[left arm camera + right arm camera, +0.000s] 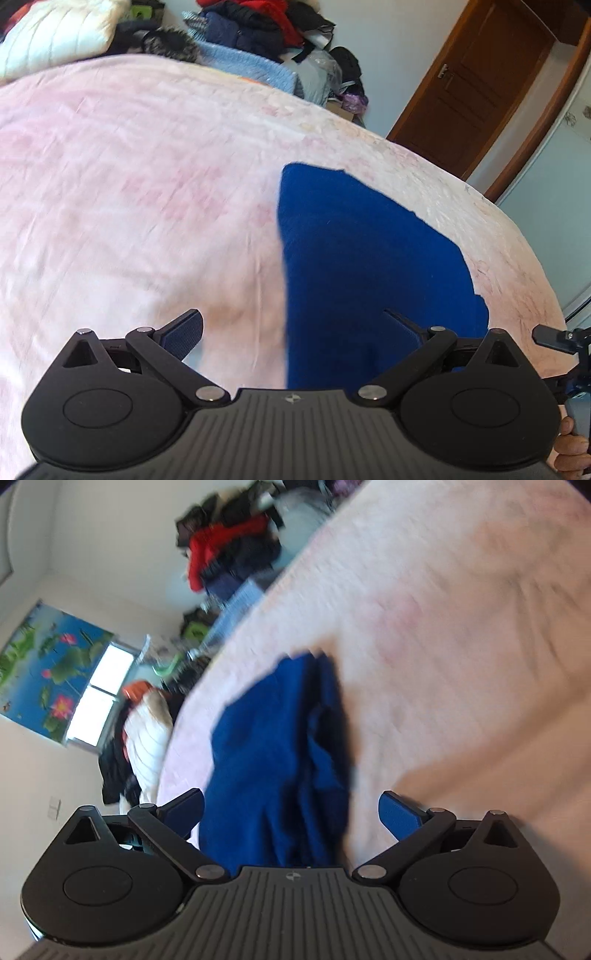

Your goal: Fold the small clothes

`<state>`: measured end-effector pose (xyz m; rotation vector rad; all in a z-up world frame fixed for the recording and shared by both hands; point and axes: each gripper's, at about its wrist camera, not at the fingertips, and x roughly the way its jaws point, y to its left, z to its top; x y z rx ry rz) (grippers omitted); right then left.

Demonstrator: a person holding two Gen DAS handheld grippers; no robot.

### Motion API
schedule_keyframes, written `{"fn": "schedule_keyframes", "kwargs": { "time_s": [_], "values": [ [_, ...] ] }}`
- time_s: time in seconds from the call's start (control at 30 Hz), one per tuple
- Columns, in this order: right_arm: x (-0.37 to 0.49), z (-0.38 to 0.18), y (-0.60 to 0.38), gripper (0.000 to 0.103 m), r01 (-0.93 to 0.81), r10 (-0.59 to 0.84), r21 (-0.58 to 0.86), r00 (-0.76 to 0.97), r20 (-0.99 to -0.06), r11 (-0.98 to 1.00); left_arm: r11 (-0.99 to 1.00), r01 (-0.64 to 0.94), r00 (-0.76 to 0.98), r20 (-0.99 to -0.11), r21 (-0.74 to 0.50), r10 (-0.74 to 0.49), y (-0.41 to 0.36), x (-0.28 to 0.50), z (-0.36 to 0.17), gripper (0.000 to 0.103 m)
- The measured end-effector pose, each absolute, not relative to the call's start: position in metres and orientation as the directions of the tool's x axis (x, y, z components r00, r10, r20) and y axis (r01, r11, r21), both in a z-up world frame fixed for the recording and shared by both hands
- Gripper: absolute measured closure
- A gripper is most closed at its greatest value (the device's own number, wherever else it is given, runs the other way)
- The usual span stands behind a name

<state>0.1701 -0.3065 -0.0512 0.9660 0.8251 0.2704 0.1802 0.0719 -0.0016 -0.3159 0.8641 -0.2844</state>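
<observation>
A blue garment (362, 258) lies flat on the pink bedspread (129, 184), with a straight left edge. My left gripper (295, 328) is open above its near left part, its left finger over the bedspread and its right finger over the blue cloth. In the right wrist view the same blue garment (280, 757) looks bunched with folds along its right side. My right gripper (291, 808) is open above its near end and holds nothing. The right gripper's tip also shows at the left wrist view's right edge (554, 338).
A pile of clothes and jackets (240, 29) lies at the bed's far side, with a white quilted jacket (55, 37). A brown wooden door (472, 85) stands at the far right. A window and a lotus poster (48, 668) are on the wall.
</observation>
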Motion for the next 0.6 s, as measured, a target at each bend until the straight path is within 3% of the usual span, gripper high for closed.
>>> {"fn": "schedule_keyframes", "kwargs": {
  "time_s": [0.2,0.3,0.4,0.43,0.47,0.5,0.53,0.57,0.6],
  "values": [
    [0.166,-0.055,-0.283,0.003,0.085,0.635,0.830,0.603,-0.483,0.551,0.827,0.096,0.559,-0.658,-0.554,-0.505,0.075,0.165,-0.015,0.001],
    [0.172,-0.055,-0.265,0.004,0.066,0.681,0.838,0.550,-0.483,0.541,0.722,0.109,0.471,-0.604,-0.683,-0.643,0.065,0.167,-0.024,0.001],
    [0.175,-0.053,-0.256,0.006,0.053,0.704,0.842,0.521,-0.482,0.537,0.711,0.099,0.464,-0.600,-0.696,-0.652,0.060,0.166,-0.025,0.001],
    [0.175,-0.052,-0.256,0.009,0.055,0.707,0.844,0.518,-0.481,0.534,0.705,0.080,0.463,-0.600,-0.705,-0.652,0.061,0.168,-0.026,0.005],
    [0.175,-0.052,-0.256,0.027,0.061,0.702,0.839,0.516,-0.490,0.540,0.713,0.056,0.465,-0.614,-0.699,-0.638,0.063,0.169,-0.025,0.033],
    [0.176,-0.053,-0.257,0.058,0.075,0.700,0.834,0.505,-0.505,0.547,0.732,0.041,0.442,-0.645,-0.680,-0.624,0.061,0.172,-0.025,0.054],
    [0.178,-0.057,-0.257,0.072,0.095,0.700,0.824,0.481,-0.529,0.558,0.751,0.031,0.415,-0.675,-0.659,-0.610,0.059,0.175,-0.027,0.072],
    [0.178,-0.062,-0.256,0.083,0.112,0.692,0.810,0.460,-0.556,0.576,0.761,0.032,0.412,-0.685,-0.648,-0.601,0.060,0.176,-0.028,0.073],
    [0.176,-0.067,-0.256,0.083,0.108,0.693,0.814,0.467,-0.549,0.571,0.767,0.039,0.406,-0.691,-0.641,-0.598,0.059,0.177,-0.027,0.073]
  ]
}}
